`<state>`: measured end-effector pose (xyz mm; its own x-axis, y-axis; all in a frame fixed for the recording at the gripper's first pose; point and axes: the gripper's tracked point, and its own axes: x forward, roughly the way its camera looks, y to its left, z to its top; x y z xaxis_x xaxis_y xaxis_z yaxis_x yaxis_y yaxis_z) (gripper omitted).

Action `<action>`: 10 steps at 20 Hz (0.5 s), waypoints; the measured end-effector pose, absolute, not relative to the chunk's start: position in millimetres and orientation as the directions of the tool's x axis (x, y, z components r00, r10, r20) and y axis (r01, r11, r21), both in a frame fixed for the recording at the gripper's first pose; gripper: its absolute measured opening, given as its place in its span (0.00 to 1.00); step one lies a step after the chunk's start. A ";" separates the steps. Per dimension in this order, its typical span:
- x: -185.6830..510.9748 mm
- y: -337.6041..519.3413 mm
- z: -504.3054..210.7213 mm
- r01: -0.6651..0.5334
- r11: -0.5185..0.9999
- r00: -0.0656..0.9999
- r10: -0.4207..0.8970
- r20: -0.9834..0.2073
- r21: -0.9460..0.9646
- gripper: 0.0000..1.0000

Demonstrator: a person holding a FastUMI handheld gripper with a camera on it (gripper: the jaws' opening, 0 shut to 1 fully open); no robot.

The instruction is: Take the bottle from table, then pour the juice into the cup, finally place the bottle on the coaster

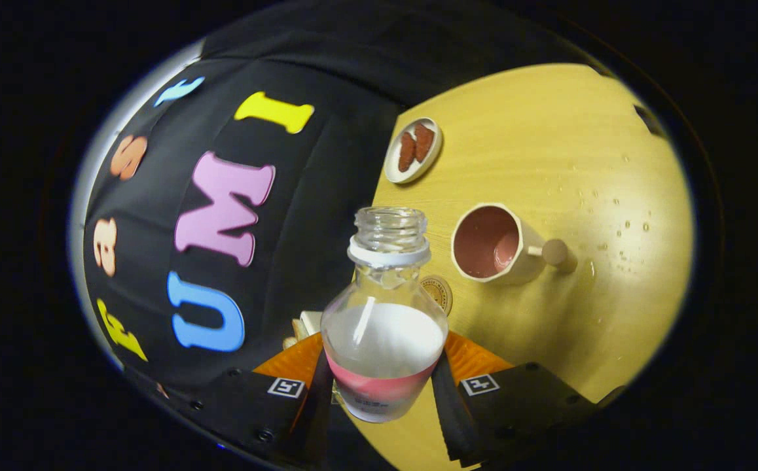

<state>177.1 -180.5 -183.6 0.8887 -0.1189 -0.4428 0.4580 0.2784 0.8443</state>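
Between the tool's [384, 386] fingers: an uncapped bottle [384, 327], gripped from both sides.
Pink juice already in the cup [491, 243]; pouring likely finished, coaster [440, 294] next.

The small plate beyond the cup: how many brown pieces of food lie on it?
2. Both brown pieces lie side by side on the small plate, beyond the cup: one nearer the black cloth wall, the other beside it. Nothing appears hidden. The fingers clamp the bottle.
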 end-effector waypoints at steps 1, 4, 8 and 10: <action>171.8 -175.1 -180.9 0.455 0.370 0.888 -0.127 -0.441 0.810 0.71; 157.2 -163.0 -181.0 0.454 0.589 0.876 -0.156 -0.457 0.669 0.71; 155.2 -151.7 -166.0 0.367 0.775 0.917 -0.210 -0.338 0.514 0.71; 151.8 -146.8 -171.4 0.327 0.855 0.928 -0.210 -0.309 0.403 0.71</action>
